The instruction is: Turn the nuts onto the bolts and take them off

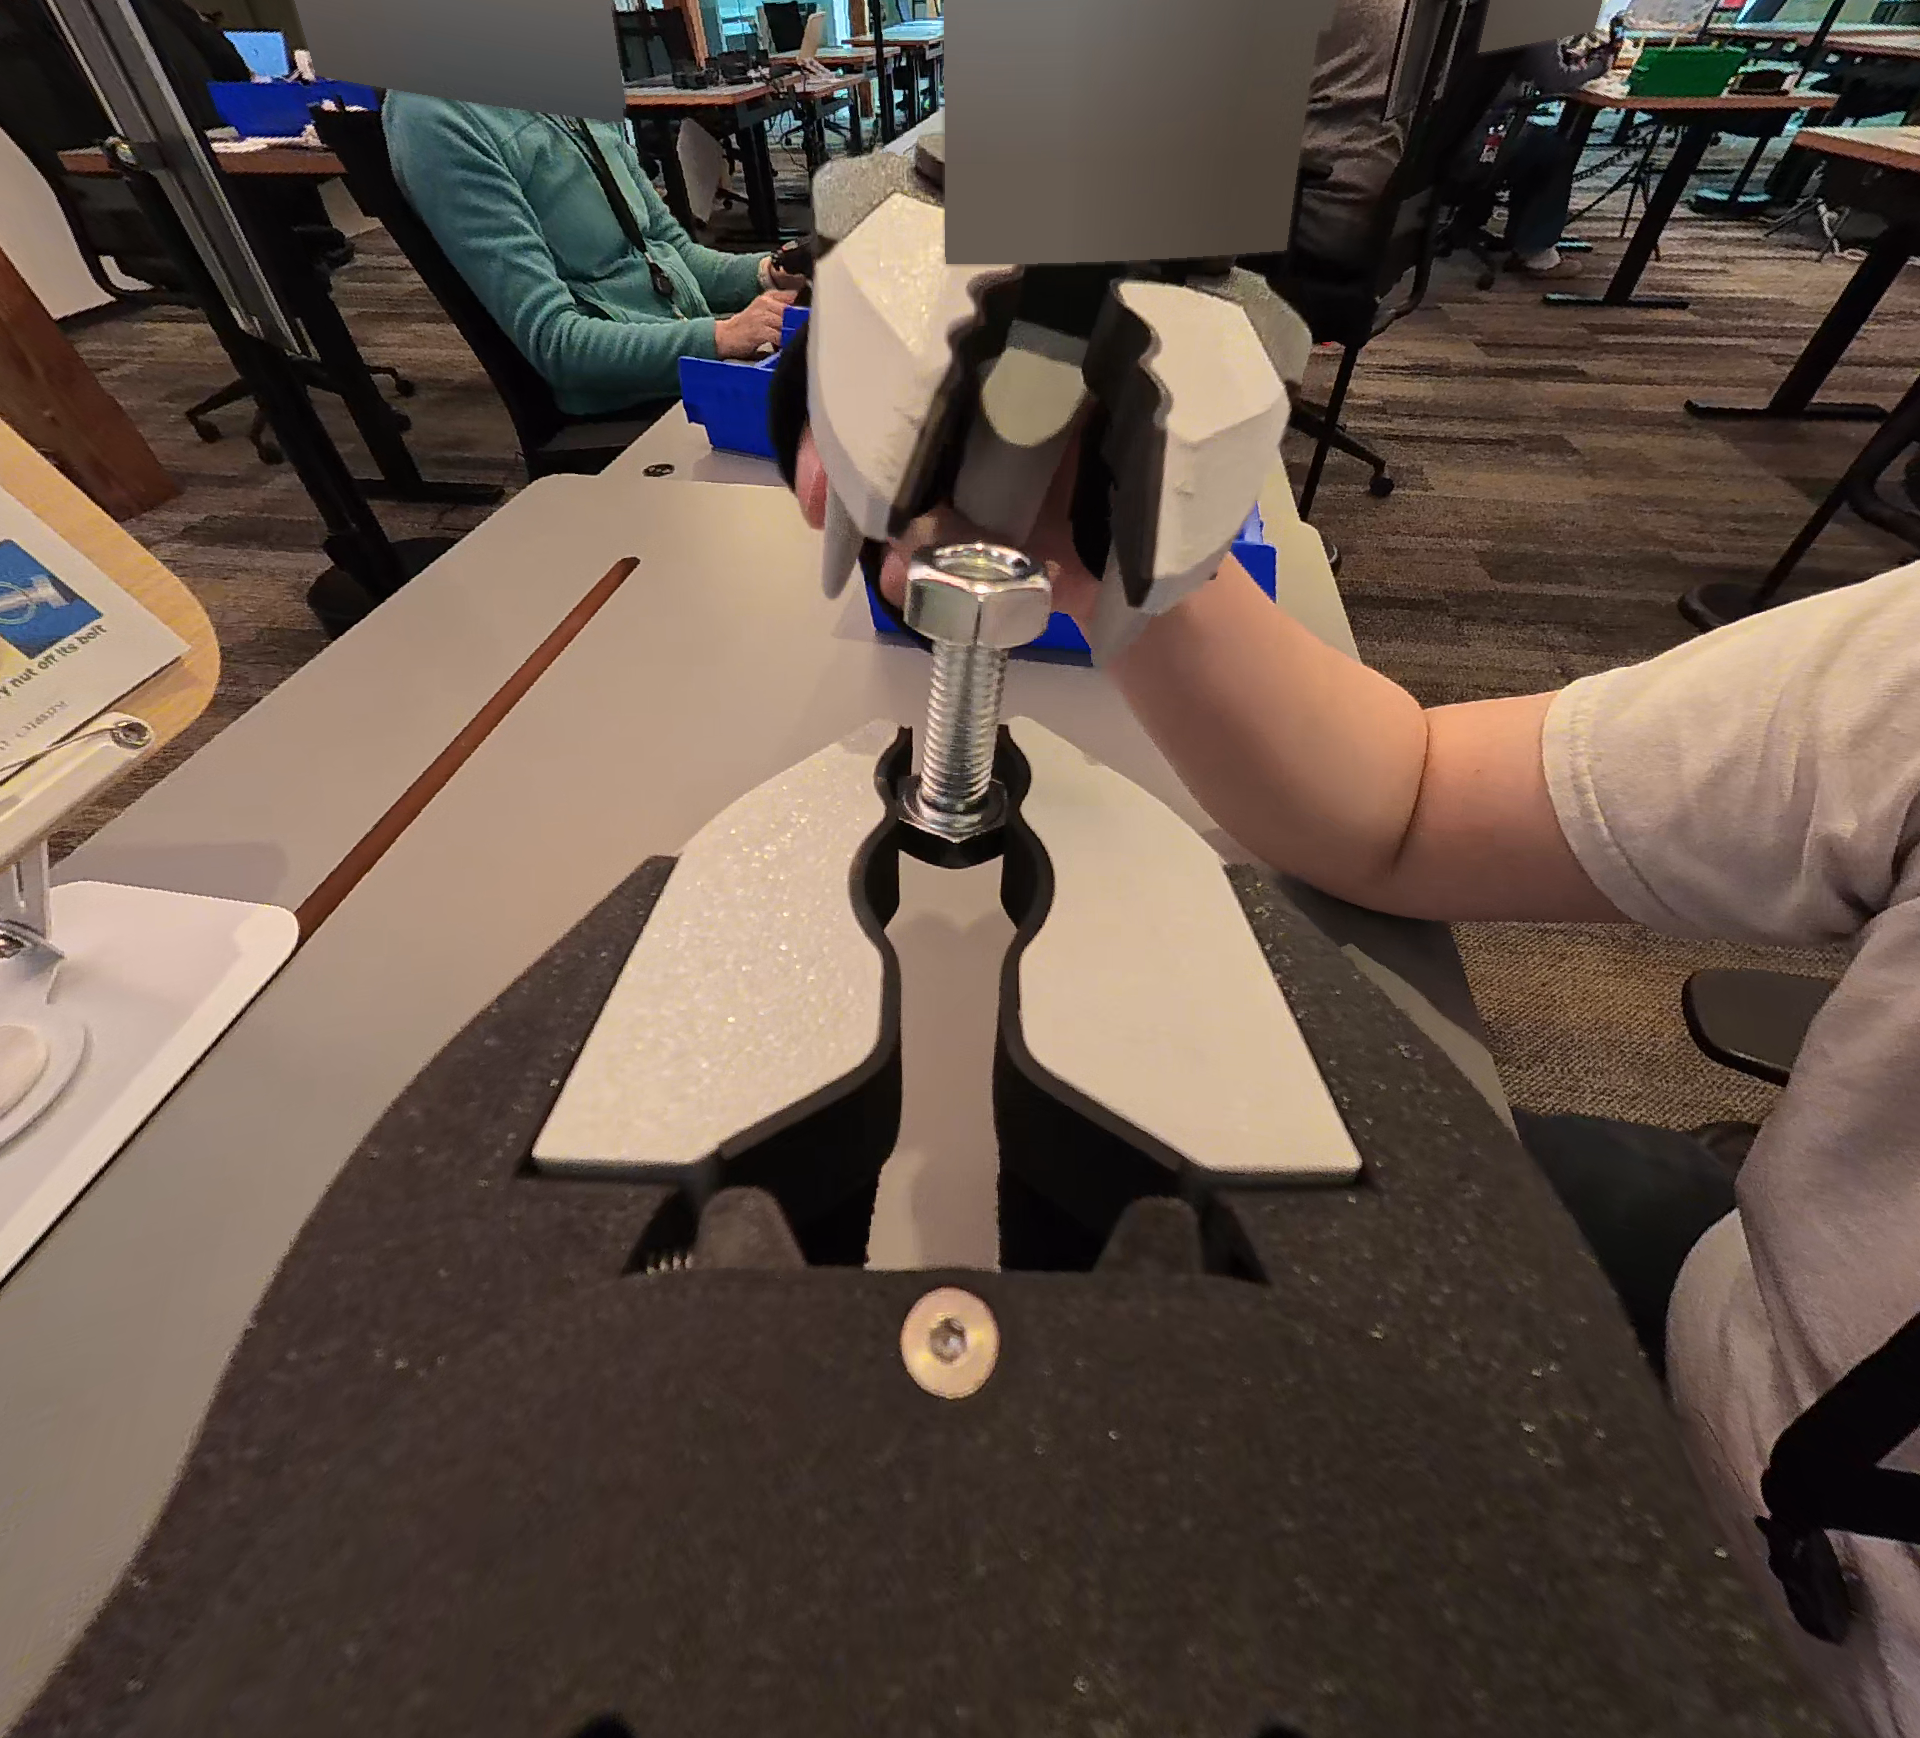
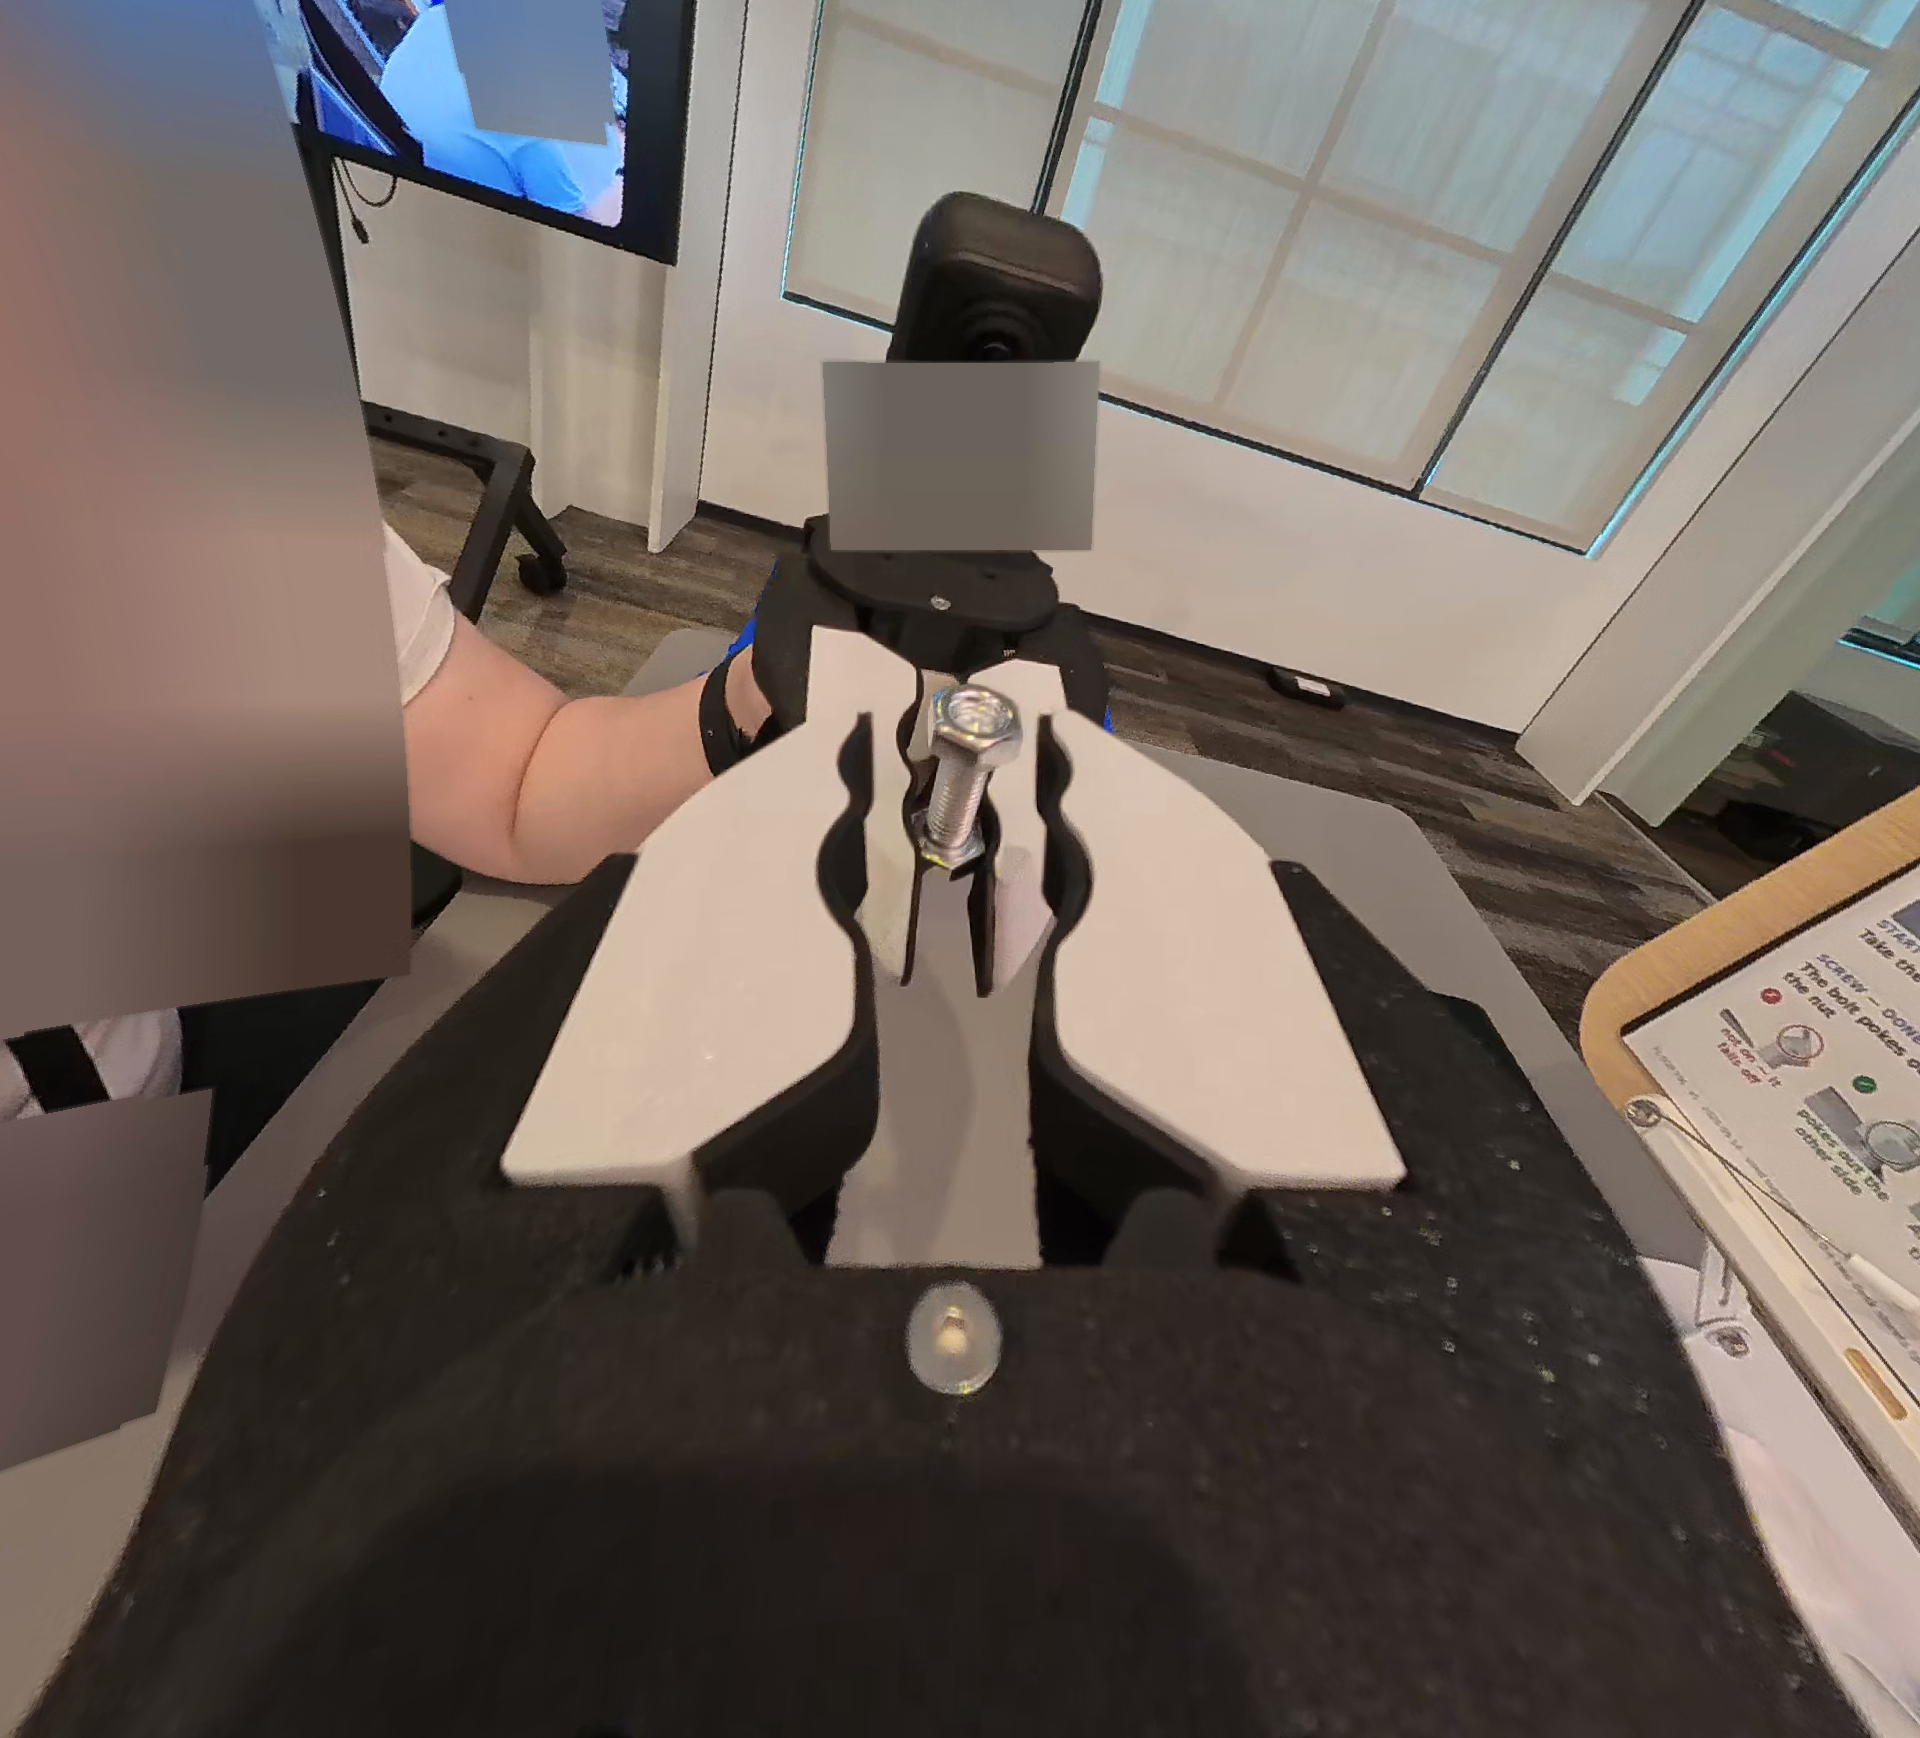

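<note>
Left claw [image 1: 951,815] pinches the bolt's [image 1: 964,722] hex head at its fingertips; shank stands upright out of the grip, threads exposed. Nut [image 1: 977,592] sits at the top end of the shank. Right claw [image 1: 1013,493] hangs spread just above the nut, fingers apart, not touching it. Right wrist view agrees: right claw [image 2: 951,758] spread to either side of bolt [image 2: 956,795] and nut [image 2: 975,720], left claw [image 2: 951,841] beyond, closed on the head. Grey table [image 1: 644,753] beneath; blue bin [image 1: 1049,628] behind the bolt.
</note>
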Demonstrator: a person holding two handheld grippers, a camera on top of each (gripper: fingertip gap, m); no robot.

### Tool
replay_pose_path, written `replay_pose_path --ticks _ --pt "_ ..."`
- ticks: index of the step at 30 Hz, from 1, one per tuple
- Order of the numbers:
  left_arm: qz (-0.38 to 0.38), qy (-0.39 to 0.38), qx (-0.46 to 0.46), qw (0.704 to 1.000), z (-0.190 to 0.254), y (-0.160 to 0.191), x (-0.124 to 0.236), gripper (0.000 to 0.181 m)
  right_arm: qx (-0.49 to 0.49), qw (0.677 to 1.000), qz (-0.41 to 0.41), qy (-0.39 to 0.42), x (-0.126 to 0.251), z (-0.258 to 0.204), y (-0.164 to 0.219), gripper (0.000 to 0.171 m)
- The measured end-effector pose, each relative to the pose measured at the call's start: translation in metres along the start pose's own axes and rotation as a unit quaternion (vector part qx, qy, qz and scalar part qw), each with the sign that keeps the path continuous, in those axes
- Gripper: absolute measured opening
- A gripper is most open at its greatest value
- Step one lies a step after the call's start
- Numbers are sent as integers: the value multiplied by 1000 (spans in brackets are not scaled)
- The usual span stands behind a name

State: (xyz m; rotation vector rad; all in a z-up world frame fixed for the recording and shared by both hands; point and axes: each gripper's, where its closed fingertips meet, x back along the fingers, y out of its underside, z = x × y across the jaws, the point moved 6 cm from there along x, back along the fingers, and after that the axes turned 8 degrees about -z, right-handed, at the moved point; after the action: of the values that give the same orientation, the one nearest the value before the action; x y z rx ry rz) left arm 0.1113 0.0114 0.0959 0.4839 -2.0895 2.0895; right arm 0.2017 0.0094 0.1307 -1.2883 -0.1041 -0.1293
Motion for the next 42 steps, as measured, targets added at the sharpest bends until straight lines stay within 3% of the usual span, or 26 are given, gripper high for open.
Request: replay_pose_path --ticks 3,6,10,15,18,24,32,37,40,42 --pt "0 -6 1 1000 -2 0 1 14 11 1000 -16 -3 1 -3 1 30" --pt "3 -6 6 1000 -4 0 3 14 14 1000 -18 -10 8 -5 -1 17" --pt "1 3 1 1000 1 0 0 14 2 1000 16 6 7 0 -4 29" --pt "0 -5 0 1000 -1 0 0 14 12 1000 -20 -13 2 -5 1 33" --pt "6 -6 6 1000 -4 -1 3 14 13 1000 -13 -25 6 -8 -1 18" --pt "-1 -5 -4 1000 0 0 -1 14 -5 1000 -12 -13 -3 -2 3 40" --pt "5 -15 2 1000 -4 -2 5 14 -1 1000 -11 -17 3 -4 -1 28" --pt "-5 -17 -8 1000 -1 -1 0 14 -16 1000 4 -19 -3 -1 0 42" --pt "-6 -16 -6 1000 -2 0 0 14 -10 1000 -11 -26 -1 -4 1 40" --pt "-4 -17 -5 1000 -2 -1 1 14 -8 999 -7 -35 4 -5 0 29"
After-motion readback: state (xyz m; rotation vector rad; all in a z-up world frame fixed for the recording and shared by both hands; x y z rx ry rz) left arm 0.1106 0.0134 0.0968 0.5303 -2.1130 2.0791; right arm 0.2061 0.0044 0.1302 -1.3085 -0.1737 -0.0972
